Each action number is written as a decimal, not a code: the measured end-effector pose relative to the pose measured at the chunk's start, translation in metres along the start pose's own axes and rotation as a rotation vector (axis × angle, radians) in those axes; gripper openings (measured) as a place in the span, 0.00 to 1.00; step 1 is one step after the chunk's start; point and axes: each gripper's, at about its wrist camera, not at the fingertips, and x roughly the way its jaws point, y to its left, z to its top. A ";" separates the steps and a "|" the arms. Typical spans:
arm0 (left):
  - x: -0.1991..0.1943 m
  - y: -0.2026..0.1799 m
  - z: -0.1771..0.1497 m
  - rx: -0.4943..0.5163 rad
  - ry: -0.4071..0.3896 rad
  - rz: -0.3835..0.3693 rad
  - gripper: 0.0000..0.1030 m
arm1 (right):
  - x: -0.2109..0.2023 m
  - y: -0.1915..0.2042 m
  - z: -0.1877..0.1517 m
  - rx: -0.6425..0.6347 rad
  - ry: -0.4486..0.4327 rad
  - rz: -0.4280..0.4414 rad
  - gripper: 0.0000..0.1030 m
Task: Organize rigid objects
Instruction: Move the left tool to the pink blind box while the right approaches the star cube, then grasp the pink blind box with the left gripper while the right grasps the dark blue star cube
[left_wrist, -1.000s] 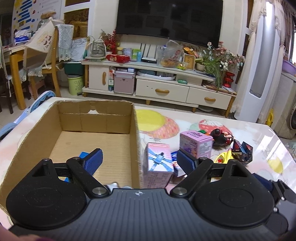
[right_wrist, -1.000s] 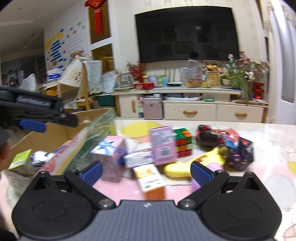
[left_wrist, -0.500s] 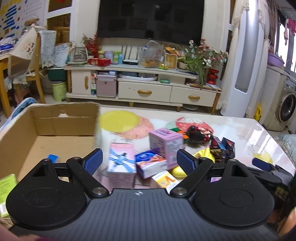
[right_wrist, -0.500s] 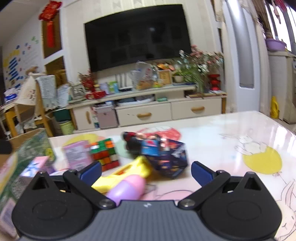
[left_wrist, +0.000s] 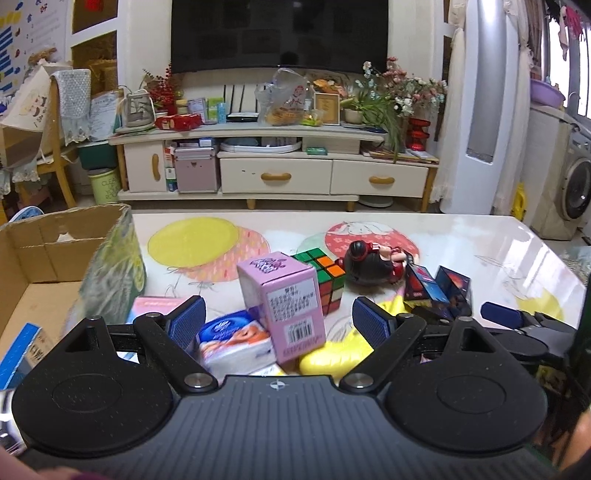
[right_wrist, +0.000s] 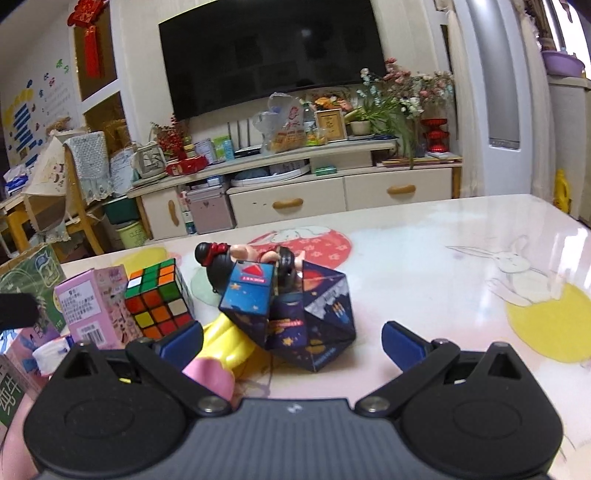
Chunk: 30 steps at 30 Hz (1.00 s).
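My left gripper (left_wrist: 279, 321) is open over the table, with a pink-purple box (left_wrist: 282, 299) and a tissue pack (left_wrist: 234, 341) between its fingers. A Rubik's cube (left_wrist: 325, 275), a doll figurine (left_wrist: 373, 262), a yellow toy (left_wrist: 332, 354) and a dark folding cube (left_wrist: 439, 291) lie beyond. The cardboard box (left_wrist: 40, 258) stands at the left. My right gripper (right_wrist: 291, 343) is open just in front of the dark folding cube (right_wrist: 295, 314), beside the Rubik's cube (right_wrist: 159, 299), the doll (right_wrist: 221, 262) and the yellow toy (right_wrist: 229, 339).
A green patterned carton (left_wrist: 110, 273) leans at the box's right wall. A blue packet (left_wrist: 22, 343) lies in the cardboard box. The glossy table (right_wrist: 461, 266) stretches right of the pile. A TV cabinet (left_wrist: 277, 170) stands beyond the table.
Both grippers have swung right, away from the cardboard box. The left one now faces the pink-purple box; the right one has closed in on the dark folding cube. Both stay open.
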 end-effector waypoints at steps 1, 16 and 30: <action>0.005 -0.004 0.000 0.004 0.002 0.009 1.00 | 0.003 -0.001 0.001 -0.001 0.004 0.004 0.99; 0.047 -0.022 0.009 -0.004 0.022 0.111 0.95 | 0.027 -0.012 0.010 0.027 0.034 0.043 0.99; 0.052 -0.017 0.013 -0.050 0.032 0.113 0.64 | 0.021 -0.007 0.012 0.029 -0.016 0.063 0.75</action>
